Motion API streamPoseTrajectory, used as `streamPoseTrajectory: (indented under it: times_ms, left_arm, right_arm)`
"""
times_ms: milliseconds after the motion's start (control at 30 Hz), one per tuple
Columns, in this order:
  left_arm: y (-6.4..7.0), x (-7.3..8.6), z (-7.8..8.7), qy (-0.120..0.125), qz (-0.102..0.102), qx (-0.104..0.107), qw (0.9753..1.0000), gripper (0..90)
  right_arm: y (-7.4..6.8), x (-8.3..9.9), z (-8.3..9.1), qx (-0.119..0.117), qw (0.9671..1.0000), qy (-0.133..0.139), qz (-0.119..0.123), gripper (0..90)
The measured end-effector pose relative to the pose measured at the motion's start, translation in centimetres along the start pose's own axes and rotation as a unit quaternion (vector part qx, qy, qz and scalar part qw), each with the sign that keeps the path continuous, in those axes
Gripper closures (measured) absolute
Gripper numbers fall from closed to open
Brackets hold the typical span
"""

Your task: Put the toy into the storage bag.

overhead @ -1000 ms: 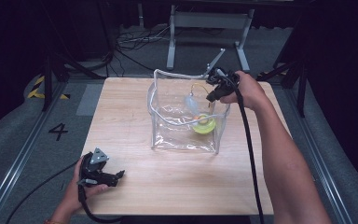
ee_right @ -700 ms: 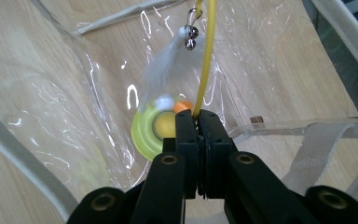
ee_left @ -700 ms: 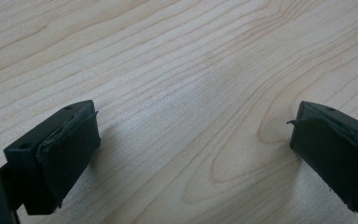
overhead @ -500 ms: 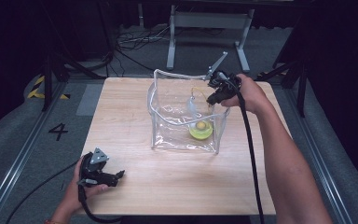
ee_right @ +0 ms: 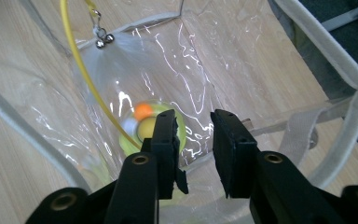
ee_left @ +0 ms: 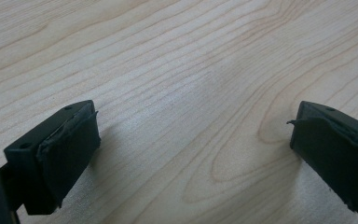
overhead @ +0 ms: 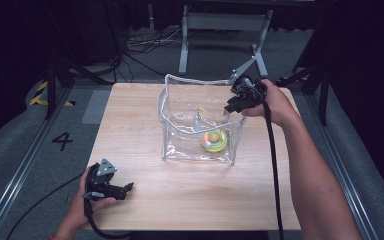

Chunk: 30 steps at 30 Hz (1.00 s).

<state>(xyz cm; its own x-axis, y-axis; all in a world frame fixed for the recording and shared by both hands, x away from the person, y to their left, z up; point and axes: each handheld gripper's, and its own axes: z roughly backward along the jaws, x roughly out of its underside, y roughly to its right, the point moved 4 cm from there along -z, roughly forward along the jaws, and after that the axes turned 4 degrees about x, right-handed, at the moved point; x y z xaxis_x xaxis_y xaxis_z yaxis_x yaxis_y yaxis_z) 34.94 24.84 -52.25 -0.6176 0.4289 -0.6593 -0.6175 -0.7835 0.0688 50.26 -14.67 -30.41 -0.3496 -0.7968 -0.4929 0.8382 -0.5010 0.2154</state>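
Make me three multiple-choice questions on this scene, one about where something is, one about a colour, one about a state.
1. Where is the toy?
A. inside the clear bag
B. on the floor
C. in the left tool

2. What colour is the cord in the bag?
A. red
B. yellow
C. black

3. How are the left tool's jaws?
A. shut on a cord
B. shut on the bag
C. wide open, holding nothing

Answers: 1 A, it shows through the bag's wall; 2 B, a yellow line curves down in the right gripper view; 3 C, bare table lies between them.
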Motion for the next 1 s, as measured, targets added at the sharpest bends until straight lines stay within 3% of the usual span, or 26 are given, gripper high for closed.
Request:
streamPoseTrajectory:
  times_ms: [467,867,1000]
  left_arm:
    - [0.0,0.0,0.0,0.001,0.002,-0.002,1.0000,1.7]
    - [0.0,0.0,0.0,0.000,0.001,0.000,1.0000,1.3]
    - [0.0,0.0,0.0,0.000,0.001,0.000,1.0000,1.3]
  right_arm:
    - [0.2,1.5,3.4,0.039,0.9986,0.034,-0.011,57.9]
    - [0.3,4.0,5.7,0.079,0.9937,0.070,-0.037,36.8]
    - [0.1,5.3,6.1,0.099,0.9923,0.068,-0.030,31.9]
